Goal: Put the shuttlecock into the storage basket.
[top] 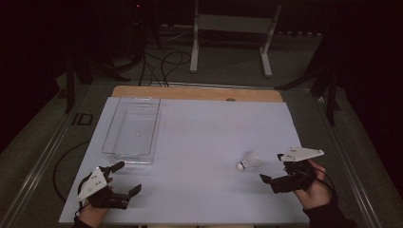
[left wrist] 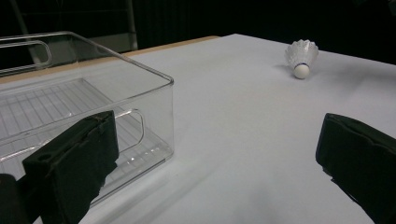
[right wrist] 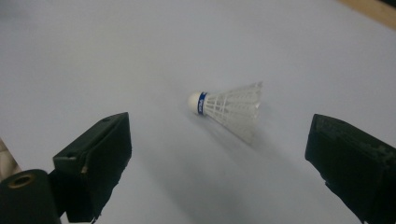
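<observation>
White shuttlecock (right wrist: 229, 108) on its side, blue-banded cork.

A white shuttlecock (right wrist: 231, 109) banded in blue was seen centre frame; the surface (top: 204, 142) was white, the jaws black.
</observation>
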`<state>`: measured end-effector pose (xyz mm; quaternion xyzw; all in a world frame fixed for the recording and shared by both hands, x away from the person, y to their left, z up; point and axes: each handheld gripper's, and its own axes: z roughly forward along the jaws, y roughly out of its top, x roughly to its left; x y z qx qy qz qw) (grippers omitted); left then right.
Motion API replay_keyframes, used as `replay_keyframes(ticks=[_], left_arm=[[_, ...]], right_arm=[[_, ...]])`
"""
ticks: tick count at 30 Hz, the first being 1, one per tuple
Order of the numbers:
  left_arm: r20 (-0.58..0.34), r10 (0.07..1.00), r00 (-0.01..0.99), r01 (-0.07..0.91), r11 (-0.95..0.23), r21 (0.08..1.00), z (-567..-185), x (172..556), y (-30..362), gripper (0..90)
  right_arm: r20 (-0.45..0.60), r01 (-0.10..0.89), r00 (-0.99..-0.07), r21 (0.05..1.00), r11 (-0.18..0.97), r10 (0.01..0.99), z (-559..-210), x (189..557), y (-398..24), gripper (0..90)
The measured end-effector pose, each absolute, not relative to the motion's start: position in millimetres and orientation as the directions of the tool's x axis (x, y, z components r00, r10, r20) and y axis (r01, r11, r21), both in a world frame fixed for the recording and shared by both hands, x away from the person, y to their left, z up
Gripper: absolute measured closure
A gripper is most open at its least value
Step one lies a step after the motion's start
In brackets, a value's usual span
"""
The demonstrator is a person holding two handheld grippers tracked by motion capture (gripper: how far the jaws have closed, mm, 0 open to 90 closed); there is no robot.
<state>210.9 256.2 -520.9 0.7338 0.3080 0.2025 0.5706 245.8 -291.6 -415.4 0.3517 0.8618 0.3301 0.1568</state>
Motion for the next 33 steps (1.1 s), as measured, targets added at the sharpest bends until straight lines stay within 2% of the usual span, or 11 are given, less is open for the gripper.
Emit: replay_keyframes(ticks=[12, 33], left_arm=[[-0.053, 0.683, 0.729, 0.219, -0.160, 0.962, -520.7, 210.7, 256.1, 0.1], [-0.048, 0.685, 0.727, 0.221, -0.167, 0.961, -520.1, 210.6, 255.8, 0.1]], right_arm=[[0.072, 0.602, -0.714, 0.571, 0.558, 0.697, -428.1, 257.6, -291.8, 7.1], [0.111, 0.667, -0.711, 0.419, 0.616, 0.694, -451.3, 269.2, -293.2, 7.3]])
